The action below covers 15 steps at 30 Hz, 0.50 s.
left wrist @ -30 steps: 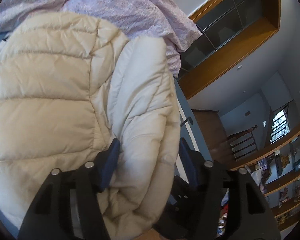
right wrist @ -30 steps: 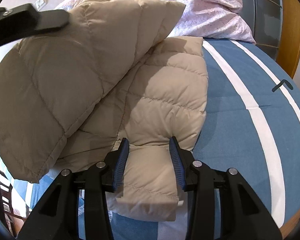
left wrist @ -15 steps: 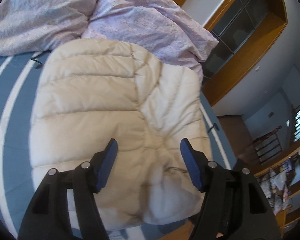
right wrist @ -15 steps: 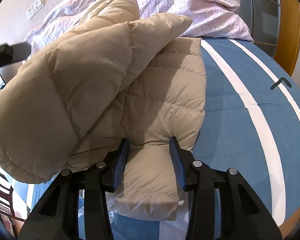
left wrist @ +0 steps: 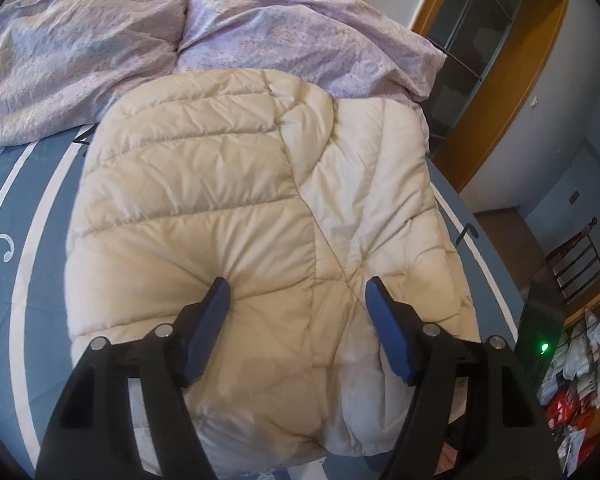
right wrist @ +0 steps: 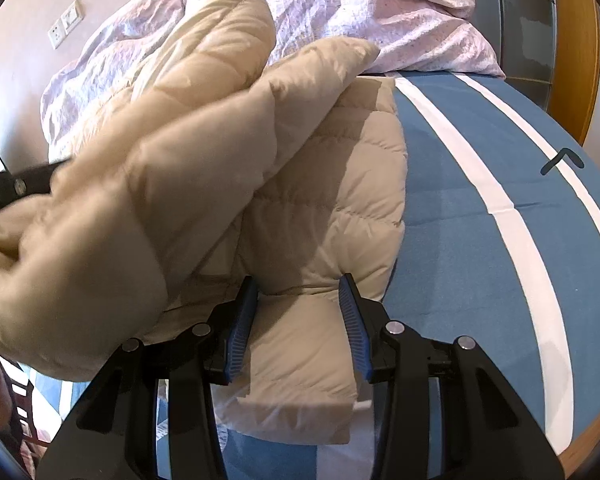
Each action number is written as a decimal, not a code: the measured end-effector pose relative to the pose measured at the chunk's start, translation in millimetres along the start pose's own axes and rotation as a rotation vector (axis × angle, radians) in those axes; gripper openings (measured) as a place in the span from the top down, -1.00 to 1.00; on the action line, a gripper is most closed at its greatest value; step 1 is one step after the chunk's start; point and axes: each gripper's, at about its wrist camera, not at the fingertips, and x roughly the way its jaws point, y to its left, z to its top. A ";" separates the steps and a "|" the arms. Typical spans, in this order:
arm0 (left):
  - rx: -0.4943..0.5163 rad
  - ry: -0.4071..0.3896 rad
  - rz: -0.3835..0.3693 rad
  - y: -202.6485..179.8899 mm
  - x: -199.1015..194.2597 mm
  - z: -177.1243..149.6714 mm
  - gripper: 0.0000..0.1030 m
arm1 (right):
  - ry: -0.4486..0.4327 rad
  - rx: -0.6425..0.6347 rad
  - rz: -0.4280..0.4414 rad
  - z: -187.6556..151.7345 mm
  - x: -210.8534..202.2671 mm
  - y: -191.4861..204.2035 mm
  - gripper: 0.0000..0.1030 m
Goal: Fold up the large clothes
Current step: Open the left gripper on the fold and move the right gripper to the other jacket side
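Observation:
A beige quilted puffer jacket (left wrist: pixel 228 216) lies on the blue-and-white striped bed. My left gripper (left wrist: pixel 296 292) is open, its blue pads pressed down onto the folded jacket's near edge. In the right wrist view a big fold of the jacket (right wrist: pixel 148 184) hangs raised at left over the lower layer. My right gripper (right wrist: pixel 298 290) straddles a flat jacket part, likely a sleeve (right wrist: pixel 300 352), with jaws apart on either side of it.
Crumpled lilac bedding (left wrist: pixel 260 28) lies behind the jacket, also in the right wrist view (right wrist: pixel 380 12). The striped bedsheet (right wrist: pixel 480 240) extends right. A wooden-framed cabinet (left wrist: pixel 496 80) and stairwell with shelves are off the bed's right side.
The left gripper let go of the jacket and drew back above it; the jacket fold has come down onto the bed. The right gripper stayed in place.

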 end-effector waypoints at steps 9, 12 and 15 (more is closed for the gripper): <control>0.010 0.023 -0.037 -12.9 26.7 -4.9 -0.36 | -0.087 0.087 -0.148 23.6 -33.2 -47.7 0.15; 0.017 0.026 -0.051 -17.6 34.8 -6.5 -0.37 | -0.135 0.093 -0.153 37.3 -50.4 -51.8 0.15; 0.023 0.026 -0.067 -21.8 41.6 -8.8 -0.38 | -0.183 0.067 -0.115 58.8 -65.9 -40.7 0.16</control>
